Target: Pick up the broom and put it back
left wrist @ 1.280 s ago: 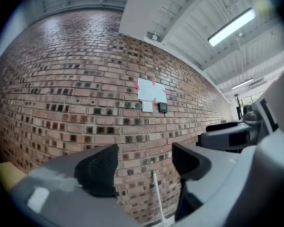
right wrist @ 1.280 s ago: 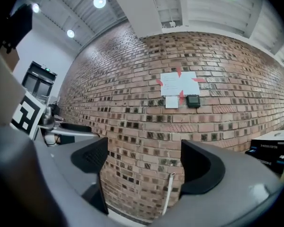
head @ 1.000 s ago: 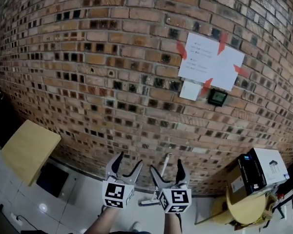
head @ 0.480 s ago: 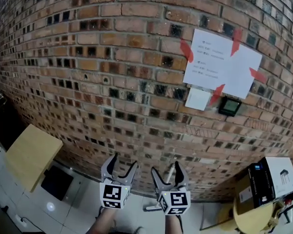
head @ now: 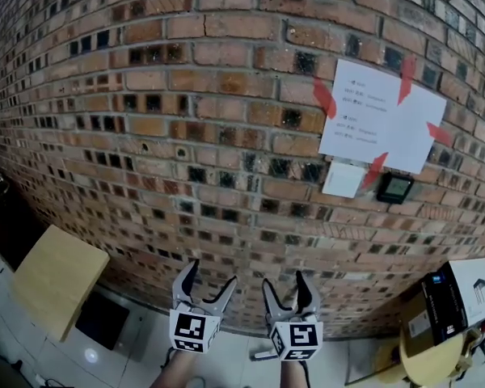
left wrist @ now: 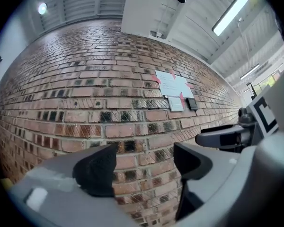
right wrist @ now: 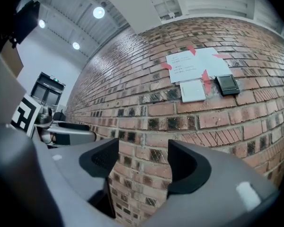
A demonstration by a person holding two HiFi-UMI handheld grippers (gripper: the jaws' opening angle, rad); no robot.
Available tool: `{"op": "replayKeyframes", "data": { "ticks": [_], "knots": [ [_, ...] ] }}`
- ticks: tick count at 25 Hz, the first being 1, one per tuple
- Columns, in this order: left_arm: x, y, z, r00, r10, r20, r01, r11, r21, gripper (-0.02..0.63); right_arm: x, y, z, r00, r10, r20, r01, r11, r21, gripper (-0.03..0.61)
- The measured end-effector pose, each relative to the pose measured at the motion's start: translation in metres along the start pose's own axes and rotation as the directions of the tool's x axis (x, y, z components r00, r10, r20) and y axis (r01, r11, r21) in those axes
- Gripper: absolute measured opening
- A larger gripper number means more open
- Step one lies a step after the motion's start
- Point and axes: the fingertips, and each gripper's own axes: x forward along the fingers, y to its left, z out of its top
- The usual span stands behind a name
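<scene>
Broom (head: 260,354) by brick wall (head: 186,136) — taped notice (head: 380,115) unreadable

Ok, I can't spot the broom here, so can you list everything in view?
Brick wall: one, red-brown, fills the view ahead.
Paper notice: one, white with red tape, on the wall, upper right.
Card: one, white, just under the notice.
Device: one, black, right of the card.
Tabletop: one, tan, lower left.
Box: one, black and white, lower right, on a yellow stool.
Broom: none clearly visible.
Left gripper: one, grey, low centre, jaws open, empty.
Right gripper: one, grey, beside it, jaws apart, just been closing, nothing between.
</scene>
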Motion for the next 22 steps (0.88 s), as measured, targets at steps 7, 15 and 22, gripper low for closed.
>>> {"op": "replayKeyframes", "data": {
  "ticks": [7,15,22],
  "knots": [
    [0.017,-0.013,-0.010,0.993,-0.114,-0.027,0.114,0.993,0.009,0.385,-0.005,-0.013,-0.006,0.997,-0.071,-0.042,0.070,0.997,-0.024,0.342],
    [0.040,-0.060,-0.021,0.962,-0.268,-0.049,0.268,0.963,-0.001,0.367,-0.030,-0.044,-0.021,0.983,-0.167,-0.078,0.163,0.985,-0.053,0.344],
    [0.054,-0.114,-0.053,0.904,-0.412,-0.114,0.411,0.911,-0.035,0.367,-0.063,-0.069,-0.057,0.954,-0.254,-0.161,0.256,0.967,-0.012,0.344]
  ]
}}
